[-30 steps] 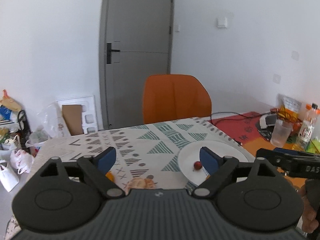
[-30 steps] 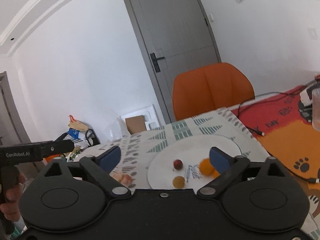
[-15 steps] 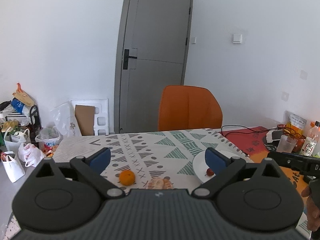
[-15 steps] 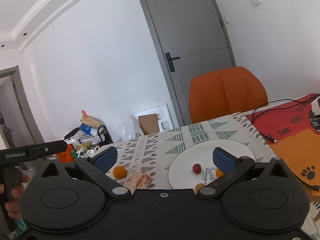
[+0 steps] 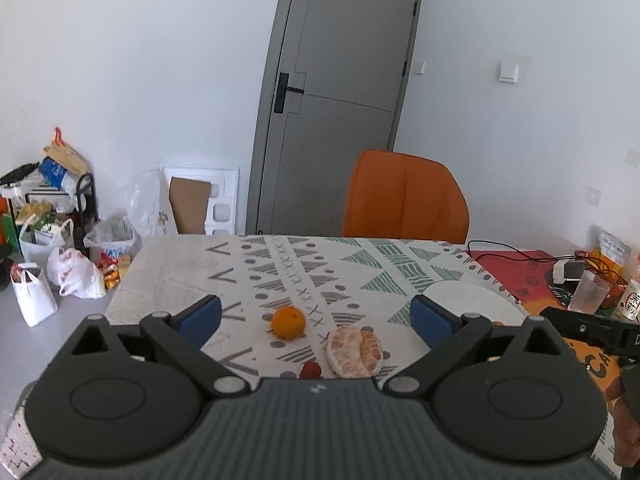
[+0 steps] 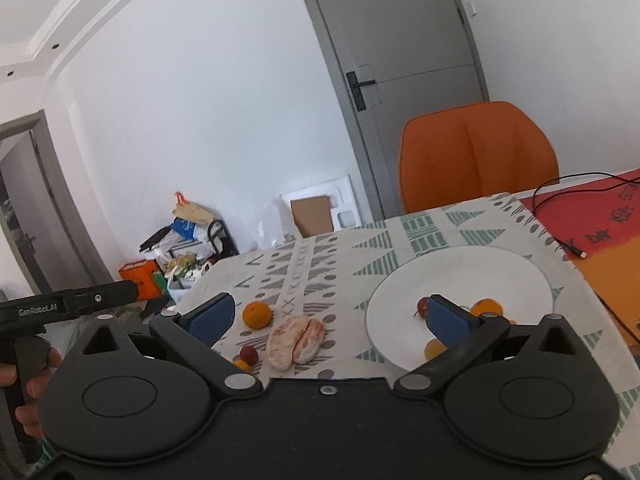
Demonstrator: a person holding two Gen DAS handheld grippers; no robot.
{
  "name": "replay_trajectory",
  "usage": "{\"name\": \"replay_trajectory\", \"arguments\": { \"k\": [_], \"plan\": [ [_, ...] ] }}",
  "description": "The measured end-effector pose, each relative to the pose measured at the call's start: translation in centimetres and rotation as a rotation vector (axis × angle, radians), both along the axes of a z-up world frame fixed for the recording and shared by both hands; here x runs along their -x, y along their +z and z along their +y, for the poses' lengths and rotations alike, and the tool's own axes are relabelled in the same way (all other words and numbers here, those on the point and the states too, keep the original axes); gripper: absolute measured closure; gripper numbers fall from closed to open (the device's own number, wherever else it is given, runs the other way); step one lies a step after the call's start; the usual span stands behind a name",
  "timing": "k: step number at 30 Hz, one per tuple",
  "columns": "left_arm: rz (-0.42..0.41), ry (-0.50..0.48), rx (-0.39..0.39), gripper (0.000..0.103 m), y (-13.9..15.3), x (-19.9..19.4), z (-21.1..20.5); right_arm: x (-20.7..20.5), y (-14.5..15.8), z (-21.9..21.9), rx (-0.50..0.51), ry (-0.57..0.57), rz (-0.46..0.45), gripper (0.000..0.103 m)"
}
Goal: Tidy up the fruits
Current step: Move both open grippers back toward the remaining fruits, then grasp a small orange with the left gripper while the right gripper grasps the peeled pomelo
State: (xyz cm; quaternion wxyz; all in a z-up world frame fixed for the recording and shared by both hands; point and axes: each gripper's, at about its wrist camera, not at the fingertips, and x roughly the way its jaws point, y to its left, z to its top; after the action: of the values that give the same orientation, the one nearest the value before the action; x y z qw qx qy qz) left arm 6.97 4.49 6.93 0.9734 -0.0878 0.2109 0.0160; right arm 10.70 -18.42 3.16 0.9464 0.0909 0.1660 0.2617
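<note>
- The left claw (image 5: 316, 314) hangs over the near part of the counter (image 5: 256, 268), its blue pads wide apart and nothing between them; its jaws have just been opening.
- Ahead of it, on the patterned cloth, sits a whole orange (image 5: 288, 322), clear of both pads.
- Just to the right of the orange and a little nearer lies a peeled orange (image 5: 353, 346), its segments bare.
- A small red fruit (image 5: 310, 369) lies beside the peeled orange, partly hidden by the claw's body.
- The right claw (image 6: 332, 316) is also wide and holds nothing; its left pad stands over the cloth, its right pad over the near edge of the white plate (image 6: 460, 272).
- On the plate, in the right wrist view, are a small red fruit with a stem (image 6: 421, 305), an orange fruit (image 6: 486, 306) behind the right pad, and a small yellow-orange fruit (image 6: 433, 349) near the front rim.
- Left of the plate, the same view shows the whole orange, the peeled orange, and a red fruit beside a tiny orange one (image 6: 241, 365) at the near edge.
- An orange chair (image 5: 404, 200) stands behind the counter, before a grey door (image 5: 340, 80).
- A hand (image 6: 28, 392) grips the left tool's handle at the left edge of the right wrist view.
</note>
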Motion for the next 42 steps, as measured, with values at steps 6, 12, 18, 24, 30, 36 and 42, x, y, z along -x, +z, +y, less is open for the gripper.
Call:
{"name": "replay_trajectory", "arguments": {
  "k": [6,12,18,24,30,36,42],
  "plan": [
    [0.029,0.009,0.029,0.006,-2.3,-0.9,1.0,-1.1,-1.2,1.5,0.037,0.028,0.034,0.018],
    [0.081,0.01,0.055,0.024,-5.0,-2.4,2.0,-3.0,-2.9,3.2,0.062,0.054,0.076,0.041],
    [0.122,0.005,0.078,0.046,-7.8,-4.3,2.5,-5.1,-4.6,4.9,0.084,0.086,0.104,0.058],
    [0.15,-0.026,0.082,0.05,-9.4,-5.8,2.1,-7.1,-5.9,6.0,0.085,0.106,0.143,0.064],
    [0.175,-0.061,0.073,0.061,-10.4,-6.9,1.3,-8.1,-6.7,7.4,0.096,0.125,0.155,0.069],
    [0.223,-0.076,0.077,0.069,-12.2,-7.7,1.0,-8.9,-7.5,8.4,0.112,0.127,0.175,0.075],
    [0.198,-0.051,0.081,0.078,-11.8,-7.3,1.6,-9.8,-7.8,9.3,0.121,0.119,0.183,0.075]
  ]
}}
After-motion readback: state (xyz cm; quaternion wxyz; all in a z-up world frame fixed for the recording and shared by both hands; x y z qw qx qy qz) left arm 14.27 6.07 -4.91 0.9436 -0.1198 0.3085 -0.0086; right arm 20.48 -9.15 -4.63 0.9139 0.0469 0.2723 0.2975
